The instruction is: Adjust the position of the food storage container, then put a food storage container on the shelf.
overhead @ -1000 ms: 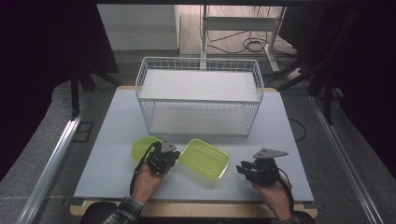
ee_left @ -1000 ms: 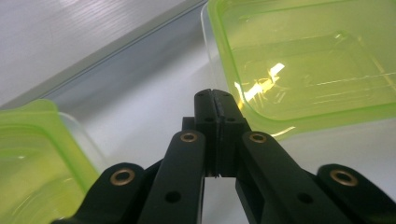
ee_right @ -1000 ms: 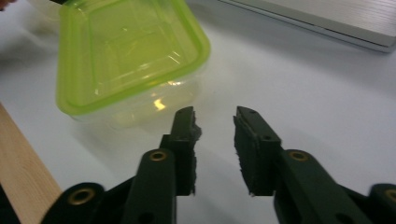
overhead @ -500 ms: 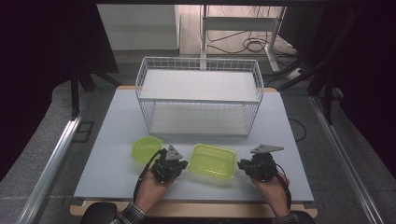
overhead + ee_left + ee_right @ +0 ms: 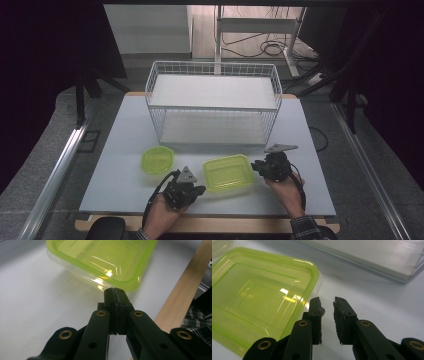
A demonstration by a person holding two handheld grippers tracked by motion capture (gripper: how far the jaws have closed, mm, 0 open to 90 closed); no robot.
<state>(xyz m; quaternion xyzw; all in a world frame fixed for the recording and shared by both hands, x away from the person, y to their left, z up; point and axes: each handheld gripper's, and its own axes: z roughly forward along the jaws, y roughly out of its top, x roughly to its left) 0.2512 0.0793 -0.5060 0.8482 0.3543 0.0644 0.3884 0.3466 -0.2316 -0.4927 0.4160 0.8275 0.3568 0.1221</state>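
The left gripper (image 5: 192, 190), jaws pressed together, tips just short of the container's near-left corner. The rectangular green container (image 5: 227, 172) lies flat on the surface (image 5: 120, 135) between both grippers, long axis running side to side; no readable writing. The right gripper (image 5: 259, 166), jaws slightly spread, sits just beside its right edge.

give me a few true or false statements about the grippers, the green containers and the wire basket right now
1. The left gripper has its jaws pressed shut. True.
2. The right gripper is clamped on the square green container. False: its jaws stand apart beside the container's edge, with nothing between them.
3. The round green bowl sits inside the wire basket. False: it rests on the table, in front of the basket.
4. The square green container lies between the two grippers. True.
5. The square container is full of food. False: it looks empty.
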